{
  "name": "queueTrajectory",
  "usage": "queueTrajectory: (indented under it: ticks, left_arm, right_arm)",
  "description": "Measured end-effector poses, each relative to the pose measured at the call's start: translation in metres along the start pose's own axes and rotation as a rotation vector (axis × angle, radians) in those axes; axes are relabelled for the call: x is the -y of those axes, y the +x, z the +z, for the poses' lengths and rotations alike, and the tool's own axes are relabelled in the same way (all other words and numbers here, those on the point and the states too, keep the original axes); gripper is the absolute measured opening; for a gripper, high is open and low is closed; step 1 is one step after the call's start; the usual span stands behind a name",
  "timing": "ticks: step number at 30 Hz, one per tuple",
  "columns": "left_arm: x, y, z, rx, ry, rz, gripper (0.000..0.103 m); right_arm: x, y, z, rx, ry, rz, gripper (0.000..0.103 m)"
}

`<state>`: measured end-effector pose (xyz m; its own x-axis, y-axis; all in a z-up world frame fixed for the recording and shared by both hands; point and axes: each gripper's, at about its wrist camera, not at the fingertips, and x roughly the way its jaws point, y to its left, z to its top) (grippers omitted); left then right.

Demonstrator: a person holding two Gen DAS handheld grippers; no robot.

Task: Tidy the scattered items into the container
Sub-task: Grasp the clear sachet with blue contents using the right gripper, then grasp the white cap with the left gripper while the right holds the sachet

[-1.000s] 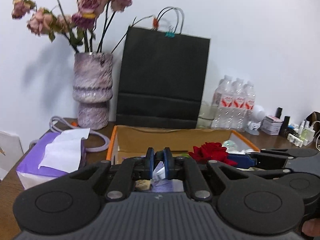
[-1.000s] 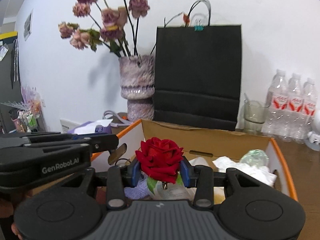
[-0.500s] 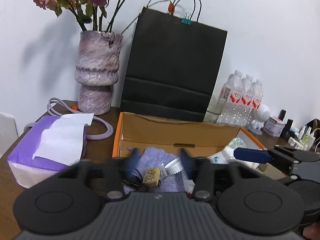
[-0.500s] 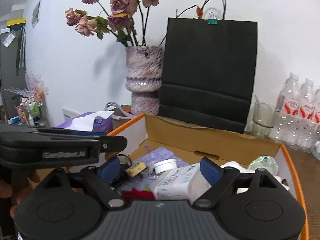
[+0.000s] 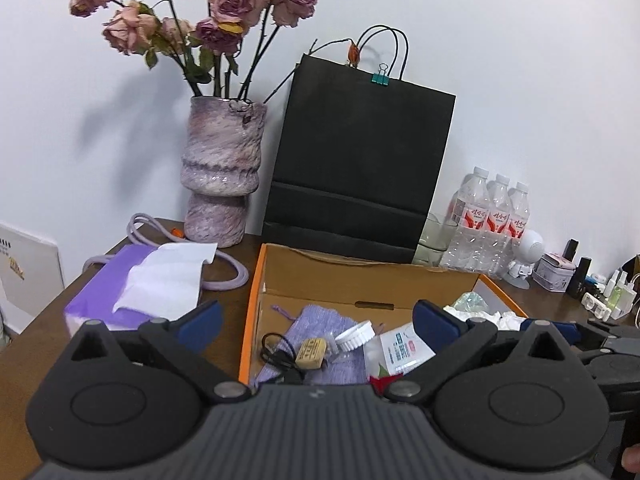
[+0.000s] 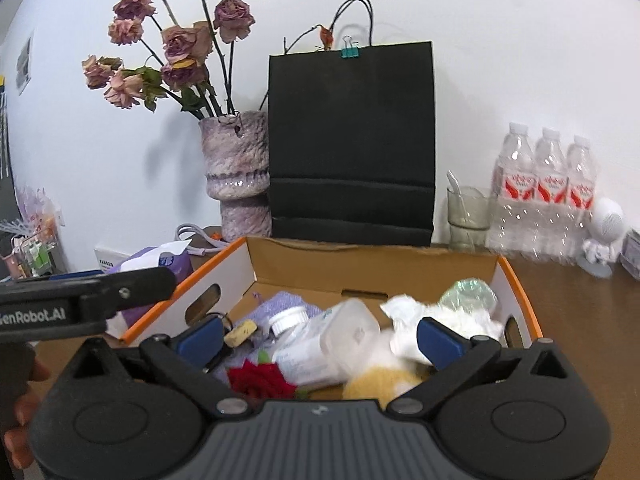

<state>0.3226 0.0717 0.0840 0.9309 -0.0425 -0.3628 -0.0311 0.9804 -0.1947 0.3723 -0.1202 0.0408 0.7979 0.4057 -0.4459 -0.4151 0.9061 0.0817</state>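
An orange-rimmed cardboard box (image 5: 250, 312) (image 6: 184, 286) holds a purple pouch (image 5: 316, 364), a black cable (image 5: 280, 354), a tan block (image 5: 311, 354), a white cap (image 5: 356, 336) and a white bottle (image 6: 328, 344). A red rose (image 6: 260, 380) lies loose in the box beside the bottle. My right gripper (image 6: 320, 338) hovers over the box's near side, its jaws opening wide and gripping nothing. My left gripper (image 5: 316, 320) also hangs over the box, jaws opening and nothing pressed between the pads. Each gripper shows at the edge of the other's view.
Behind the box stand a black paper bag (image 5: 360, 168) and a purple vase (image 5: 222, 176) of dried roses. A purple tissue box (image 5: 140, 288) sits left of the box. Water bottles (image 6: 548, 196), a glass (image 6: 466, 212) and small cosmetics (image 5: 608, 292) line the back right.
The right gripper let go of the red rose, which now lies in the box. The left jaws, shut a second ago, have spread wide.
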Motion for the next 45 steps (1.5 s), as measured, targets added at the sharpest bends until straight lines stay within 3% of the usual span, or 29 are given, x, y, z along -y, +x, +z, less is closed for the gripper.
queueTrajectory:
  ticks: [12,21,29,33,37,40,45]
  left_arm:
    - [-0.014,-0.046,-0.026,-0.051,0.018,0.054,0.103]
    - [-0.037,-0.067,-0.052,-0.114,0.002,0.102,0.103]
    - [-0.064,-0.086,-0.066,-0.154,-0.018,0.164,0.103]
    - [-0.066,-0.087,-0.069,-0.168,-0.022,0.186,0.103]
    - [-0.055,-0.078,-0.072,-0.194,-0.014,0.173,0.103]
    - [-0.038,-0.065,-0.076,-0.216,0.017,0.159,0.103]
    - [-0.003,-0.036,-0.081,-0.241,0.057,0.127,0.103]
  right_arm:
    - [-0.017,-0.043,-0.032,-0.043,0.005,-0.011,0.103]
    - [-0.043,-0.032,-0.062,-0.154,-0.042,0.007,0.1]
    - [-0.061,0.01,-0.072,-0.237,-0.023,-0.03,0.076]
    - [-0.059,0.017,-0.077,-0.235,-0.015,-0.033,0.055]
    - [-0.053,0.011,-0.078,-0.223,-0.007,0.006,0.028]
    - [-0.042,0.004,-0.077,-0.205,0.005,0.014,0.021]
    - [-0.013,-0.014,-0.079,-0.165,0.011,0.009,0.019]
